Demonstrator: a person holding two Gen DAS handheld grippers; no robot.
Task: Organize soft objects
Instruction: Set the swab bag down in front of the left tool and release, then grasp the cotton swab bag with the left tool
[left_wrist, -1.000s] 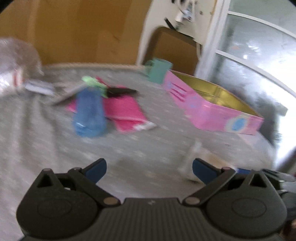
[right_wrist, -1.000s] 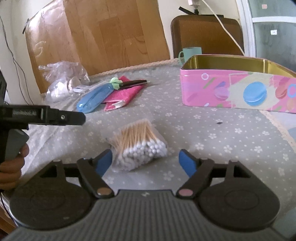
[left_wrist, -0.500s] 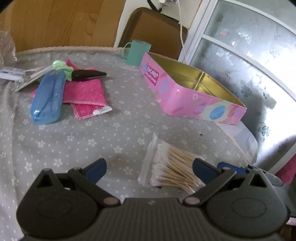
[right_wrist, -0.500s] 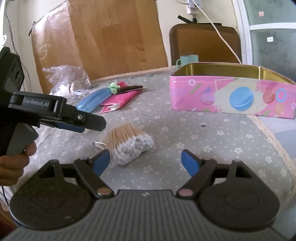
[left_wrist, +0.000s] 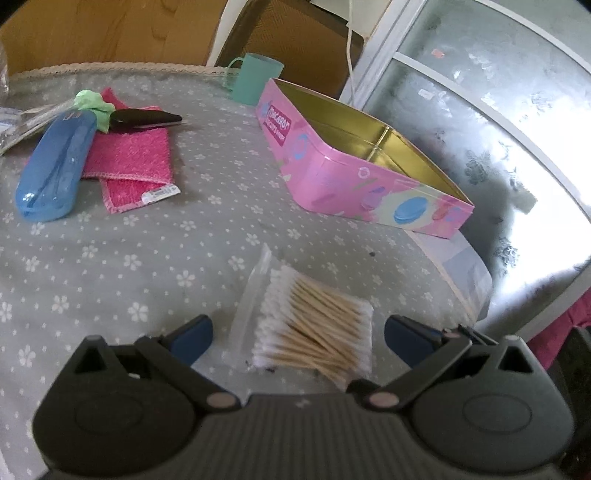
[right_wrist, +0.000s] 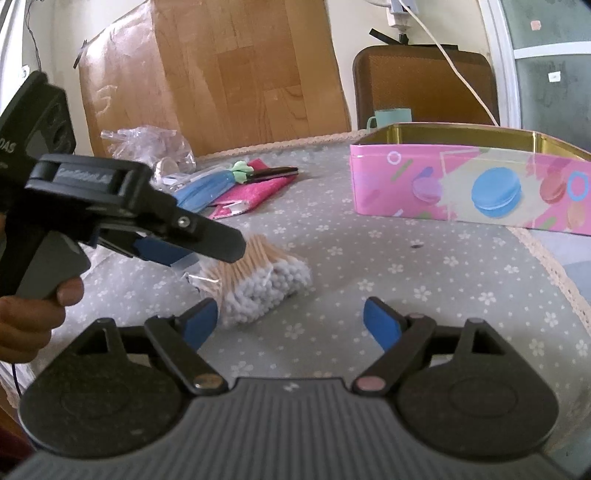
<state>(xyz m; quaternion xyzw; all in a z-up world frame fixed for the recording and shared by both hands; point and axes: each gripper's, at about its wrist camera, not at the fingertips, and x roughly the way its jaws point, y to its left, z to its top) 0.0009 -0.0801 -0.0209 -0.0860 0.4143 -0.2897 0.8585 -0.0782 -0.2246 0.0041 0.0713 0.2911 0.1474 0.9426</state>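
Though bagged, cotton swabs (left_wrist: 314, 321) loosely fanned.

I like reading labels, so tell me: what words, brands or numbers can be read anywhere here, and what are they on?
"macaron": on the end wall of the pink tin; a smaller line beneath it is too blurred to read.
"GenRobot.AI", roughly: on the side of the left gripper, blurred.
"...DAS": partial letters on that gripper's camera block.
White tag on the pink cloth: print too small to read.

One tin (left_wrist: 369, 184), one mug (left_wrist: 258, 81), two pink cloths (left_wrist: 133, 155).
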